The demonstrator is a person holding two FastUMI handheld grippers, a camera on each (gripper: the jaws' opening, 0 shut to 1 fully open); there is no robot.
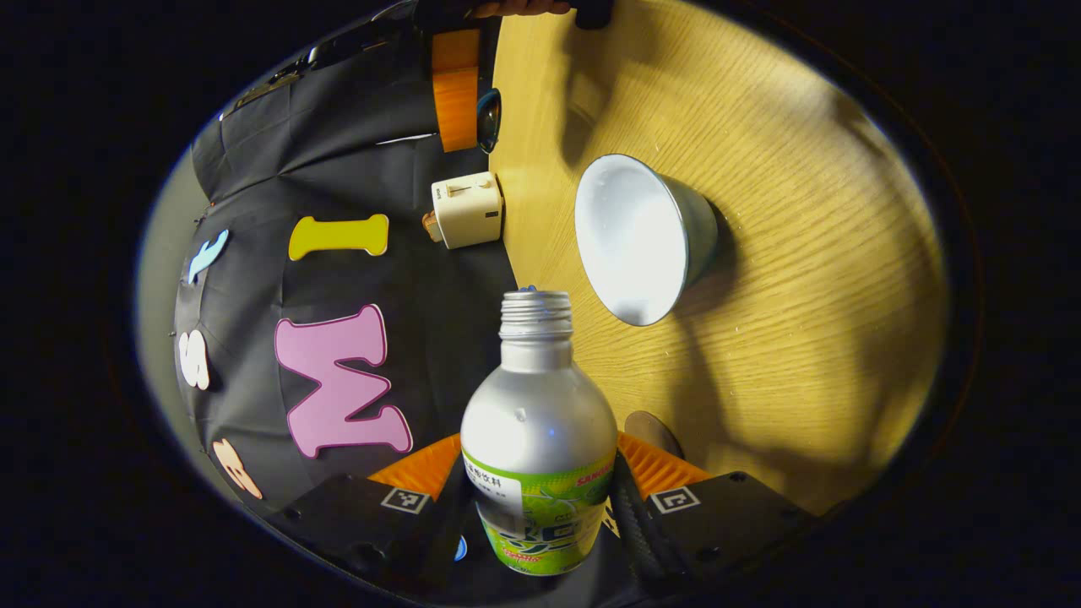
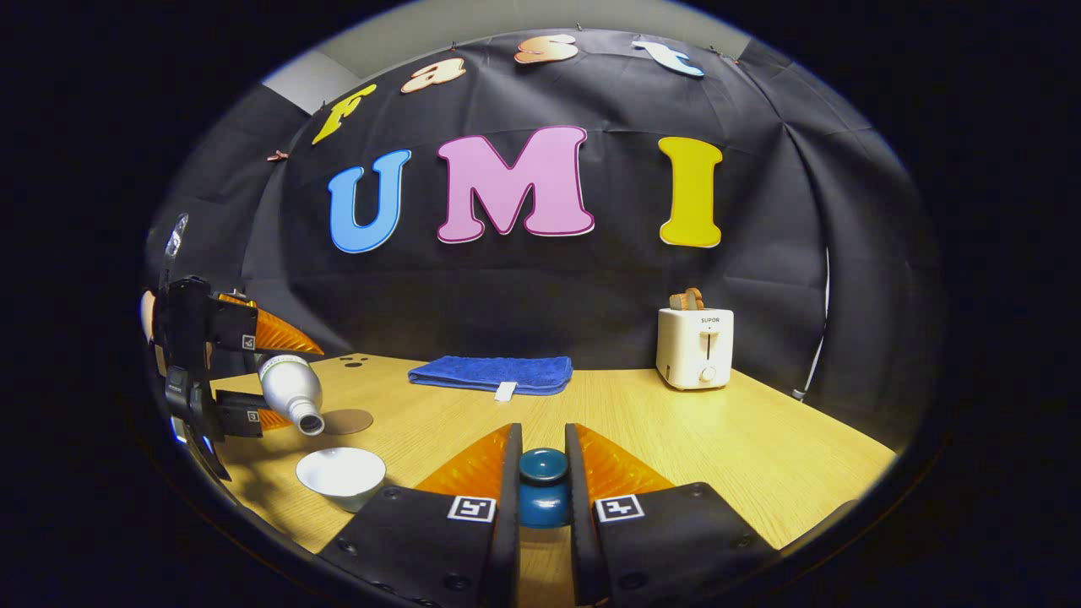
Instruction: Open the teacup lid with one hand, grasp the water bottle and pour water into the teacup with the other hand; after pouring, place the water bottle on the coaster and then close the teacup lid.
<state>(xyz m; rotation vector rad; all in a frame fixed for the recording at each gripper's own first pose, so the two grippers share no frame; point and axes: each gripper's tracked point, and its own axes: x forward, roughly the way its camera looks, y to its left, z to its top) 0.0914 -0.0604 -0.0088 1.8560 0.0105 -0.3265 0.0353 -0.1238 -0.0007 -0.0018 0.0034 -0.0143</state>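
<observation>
While the left gripper (image 1: 540, 498) squeezes the water bottle (image 1: 539, 439) by its labelled body, both fingers against it, the bottle lies tipped on its side so the uncapped mouth aims over the teacup (image 2: 341, 475) and water can run in. From where I stand at the right gripper view, the cup sits at eight o'clock, with the coaster (image 2: 348, 421) just past it at nine, kept free for the bottle. The right gripper (image 2: 541, 481) is clamped on the teacup lid's knob (image 2: 542, 466), holding it clear of the cup. Pouring looks under way.

warm overhead light, soft shadows across the table (image 1: 802, 253), fisheye bending at sharp edges.
</observation>
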